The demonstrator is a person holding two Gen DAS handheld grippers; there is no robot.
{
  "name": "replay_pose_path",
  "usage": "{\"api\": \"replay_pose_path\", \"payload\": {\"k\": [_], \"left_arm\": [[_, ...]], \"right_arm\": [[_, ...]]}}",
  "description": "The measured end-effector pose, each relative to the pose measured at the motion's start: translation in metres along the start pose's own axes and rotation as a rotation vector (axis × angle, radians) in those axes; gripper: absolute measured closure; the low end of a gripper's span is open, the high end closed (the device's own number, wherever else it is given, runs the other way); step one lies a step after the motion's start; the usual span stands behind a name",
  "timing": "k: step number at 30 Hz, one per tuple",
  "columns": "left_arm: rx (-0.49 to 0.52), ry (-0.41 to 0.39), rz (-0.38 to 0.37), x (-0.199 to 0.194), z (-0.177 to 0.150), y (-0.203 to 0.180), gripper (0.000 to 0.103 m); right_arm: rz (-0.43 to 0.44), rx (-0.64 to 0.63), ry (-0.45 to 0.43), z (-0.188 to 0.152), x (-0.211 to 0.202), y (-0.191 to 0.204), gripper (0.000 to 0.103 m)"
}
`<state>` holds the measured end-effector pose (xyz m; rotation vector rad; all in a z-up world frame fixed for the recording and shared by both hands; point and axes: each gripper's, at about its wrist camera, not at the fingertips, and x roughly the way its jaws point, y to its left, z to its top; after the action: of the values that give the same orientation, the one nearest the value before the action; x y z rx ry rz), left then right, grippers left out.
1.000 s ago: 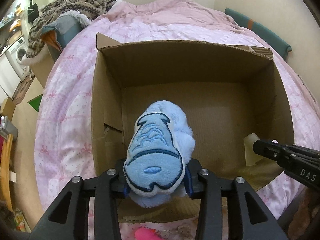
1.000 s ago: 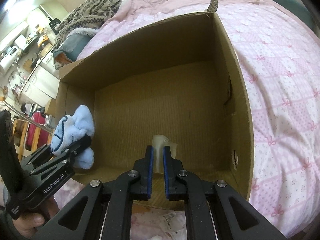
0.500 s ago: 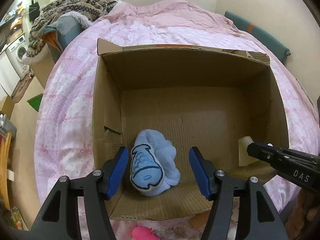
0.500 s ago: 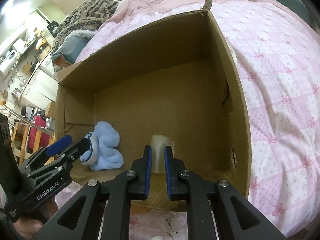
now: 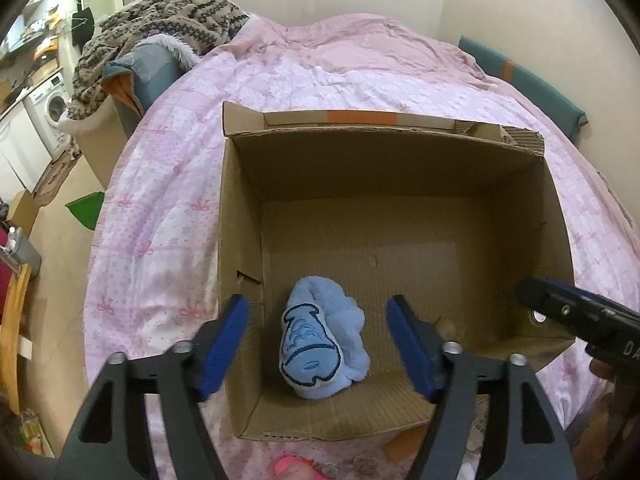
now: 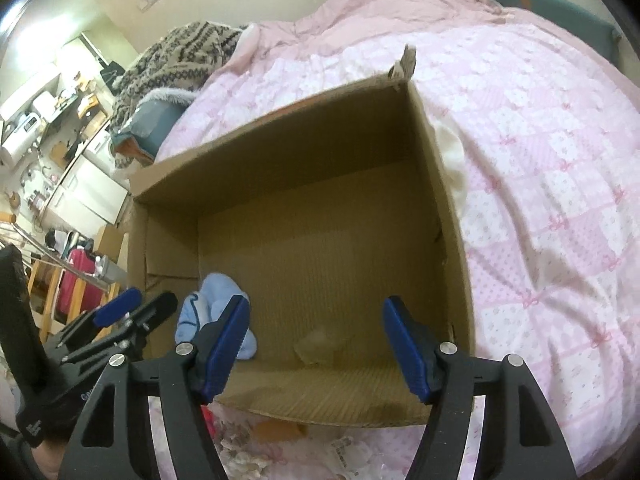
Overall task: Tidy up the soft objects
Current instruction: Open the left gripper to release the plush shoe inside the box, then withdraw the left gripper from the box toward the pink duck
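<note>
An open cardboard box [image 5: 248, 208] [image 6: 444, 184] sits on the pink bed. A light blue plush toy [image 5: 320, 344] [image 6: 200, 312] with an embroidered whale patch lies on the box floor near the front left corner. My left gripper [image 5: 316, 344] hovers above it, jaws opening wide, pads clear of the plush. A small translucent soft piece [image 6: 316, 346] lies on the box floor near the front. My right gripper [image 6: 316, 340] hangs over it, jaws opening, pads not touching it. In the left wrist view that piece is mostly hidden behind a finger.
The pink quilt [image 5: 168, 200] spreads all round the box. A patterned knit blanket [image 5: 168, 12] is piled on a grey chair at the far left. A pink item [image 5: 292, 468] and small scraps [image 6: 248, 444] lie in front of the box. A green cushion [image 5: 532, 88] lines the right wall.
The left jaws opened and the blue plush dropped from them onto the box floor. The right jaws, shut on the translucent piece before, sprang wide and the piece now lies on the floor.
</note>
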<state>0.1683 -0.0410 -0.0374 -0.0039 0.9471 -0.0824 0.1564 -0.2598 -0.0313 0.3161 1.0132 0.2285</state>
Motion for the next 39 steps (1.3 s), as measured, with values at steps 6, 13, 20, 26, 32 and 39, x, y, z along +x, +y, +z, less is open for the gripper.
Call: {"api": "replay_pose_path", "payload": {"k": [6,13,20,26,32,39], "left_arm": [[-0.005,-0.032,0.008,-0.01,0.001,-0.001,0.015],[-0.019,-0.067,0.018,-0.026,0.001,0.006,0.014],[-0.053,-0.087,0.003,-0.046,-0.002,0.016,0.008],[-0.085,-0.106,-0.003,-0.068,-0.009,0.024,0.005],[-0.111,-0.076,0.004,-0.078,-0.024,0.032,0.002],[-0.13,-0.011,0.008,-0.079,-0.052,0.038,0.001]], "right_arm": [[-0.007,0.003,-0.06,0.004,-0.014,0.0,0.001],[-0.021,0.02,-0.119,0.001,-0.027,-0.002,0.0],[-0.016,0.013,-0.184,-0.009,-0.051,0.001,0.0],[-0.003,0.026,-0.208,-0.023,-0.066,-0.001,0.0],[-0.065,0.027,-0.147,-0.036,-0.067,-0.003,0.0],[-0.182,0.083,-0.051,-0.056,-0.056,-0.009,0.0]]}}
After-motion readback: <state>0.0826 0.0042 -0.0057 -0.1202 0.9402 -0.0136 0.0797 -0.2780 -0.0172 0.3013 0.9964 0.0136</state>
